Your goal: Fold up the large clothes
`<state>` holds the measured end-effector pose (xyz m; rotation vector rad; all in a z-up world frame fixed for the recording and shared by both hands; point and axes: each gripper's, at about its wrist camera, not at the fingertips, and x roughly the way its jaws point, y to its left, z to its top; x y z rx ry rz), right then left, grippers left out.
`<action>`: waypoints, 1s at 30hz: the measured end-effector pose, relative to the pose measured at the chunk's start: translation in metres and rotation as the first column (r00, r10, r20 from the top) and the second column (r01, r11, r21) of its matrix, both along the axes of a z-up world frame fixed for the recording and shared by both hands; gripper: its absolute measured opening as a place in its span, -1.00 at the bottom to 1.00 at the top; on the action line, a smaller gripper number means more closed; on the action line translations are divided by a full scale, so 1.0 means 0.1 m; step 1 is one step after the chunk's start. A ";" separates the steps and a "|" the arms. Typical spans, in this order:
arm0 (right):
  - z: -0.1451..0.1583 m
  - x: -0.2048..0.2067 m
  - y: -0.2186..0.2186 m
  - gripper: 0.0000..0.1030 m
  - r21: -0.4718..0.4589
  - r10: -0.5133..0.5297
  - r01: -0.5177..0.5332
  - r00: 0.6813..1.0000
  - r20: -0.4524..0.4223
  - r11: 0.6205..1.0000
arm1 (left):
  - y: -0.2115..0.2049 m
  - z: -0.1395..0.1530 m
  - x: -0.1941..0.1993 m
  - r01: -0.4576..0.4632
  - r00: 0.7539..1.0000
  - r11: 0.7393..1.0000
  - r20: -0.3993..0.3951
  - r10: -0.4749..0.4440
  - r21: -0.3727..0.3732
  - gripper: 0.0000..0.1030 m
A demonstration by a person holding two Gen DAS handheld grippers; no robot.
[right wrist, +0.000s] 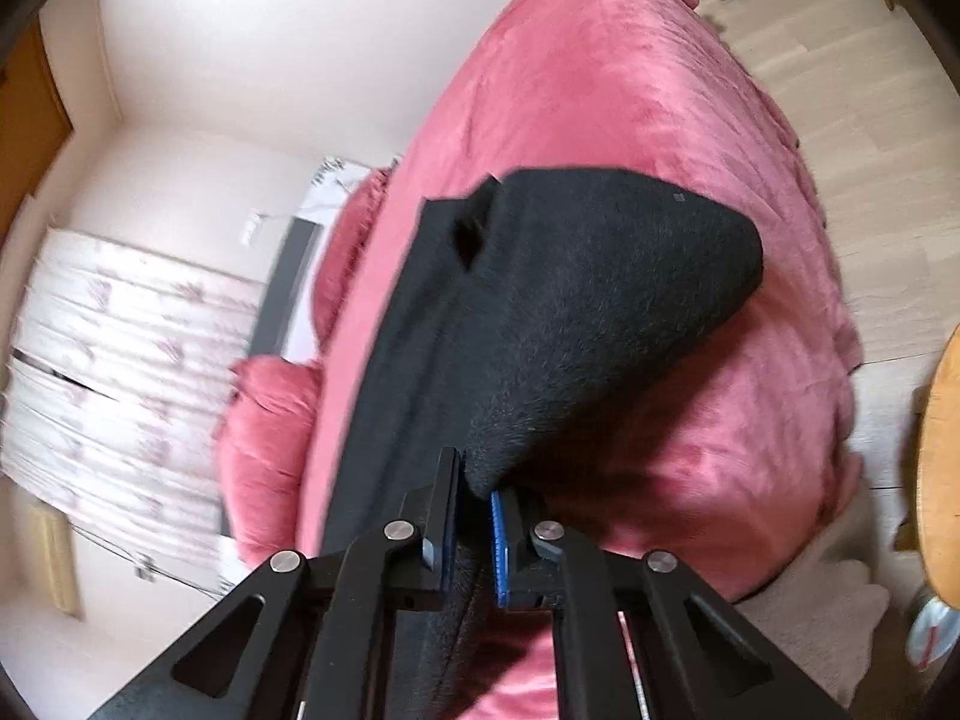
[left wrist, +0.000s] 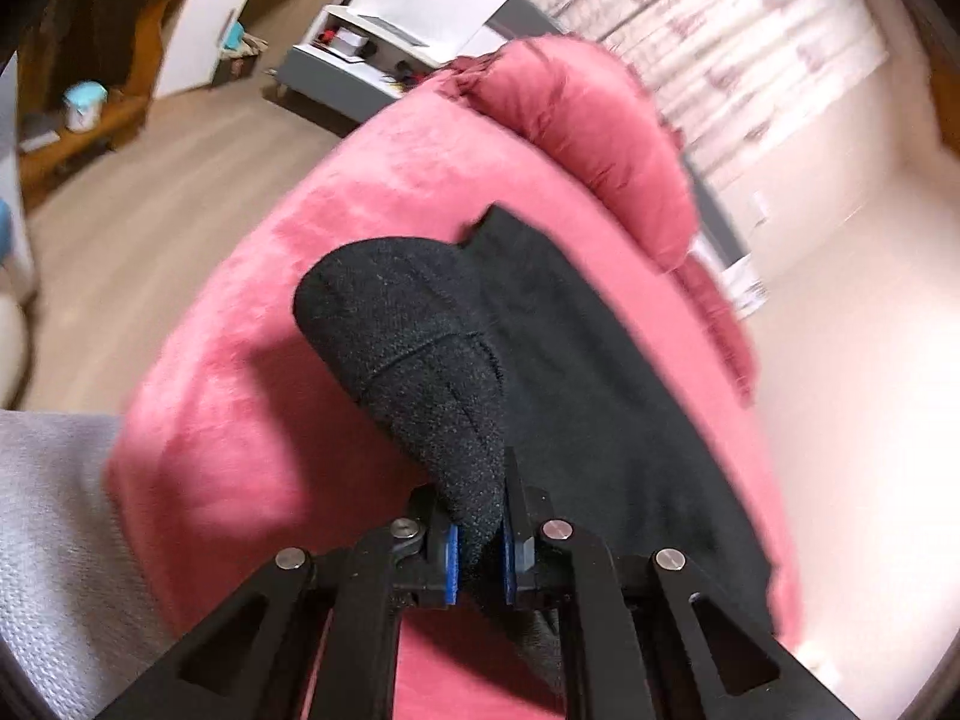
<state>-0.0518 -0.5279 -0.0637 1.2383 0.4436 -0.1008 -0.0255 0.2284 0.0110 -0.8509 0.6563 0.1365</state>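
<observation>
A large black garment point(left wrist: 576, 360) lies stretched over a bed with a pink cover point(left wrist: 252, 432). My left gripper point(left wrist: 480, 546) is shut on a bunched black corner of the garment, which bulges up in front of the fingers. My right gripper point(right wrist: 474, 528) is shut on another edge of the same black garment point(right wrist: 576, 300), and a thick fold of it rises in front of the fingers. The rest of the cloth hangs between the grippers and rests on the pink bed cover point(right wrist: 690, 150).
A pink pillow point(left wrist: 588, 138) lies at the head of the bed and also shows in the right wrist view point(right wrist: 270, 438). A white patterned curtain point(right wrist: 120, 348) hangs beyond it. A grey-white cabinet point(left wrist: 372, 54) and wooden furniture point(left wrist: 90, 78) stand on the wood floor point(left wrist: 150, 210). A round wooden table edge point(right wrist: 942, 468) shows at right.
</observation>
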 end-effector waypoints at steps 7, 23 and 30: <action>0.24 0.22 0.02 -0.84 -0.053 0.030 -0.031 0.999 -0.013 0.998 | -0.12 0.22 0.20 0.061 0.996 0.998 0.065 -0.062 0.021 -0.81; -0.47 0.10 -0.54 -0.84 0.197 -0.178 0.193 0.980 -0.091 0.961 | -0.10 -0.17 0.23 0.029 0.992 0.999 -0.125 -0.024 0.041 -0.86; 0.13 0.41 -0.64 -0.85 0.121 -0.084 0.086 0.996 -0.018 0.989 | -0.01 0.39 0.51 0.074 0.997 0.995 0.031 -0.073 -0.059 -0.86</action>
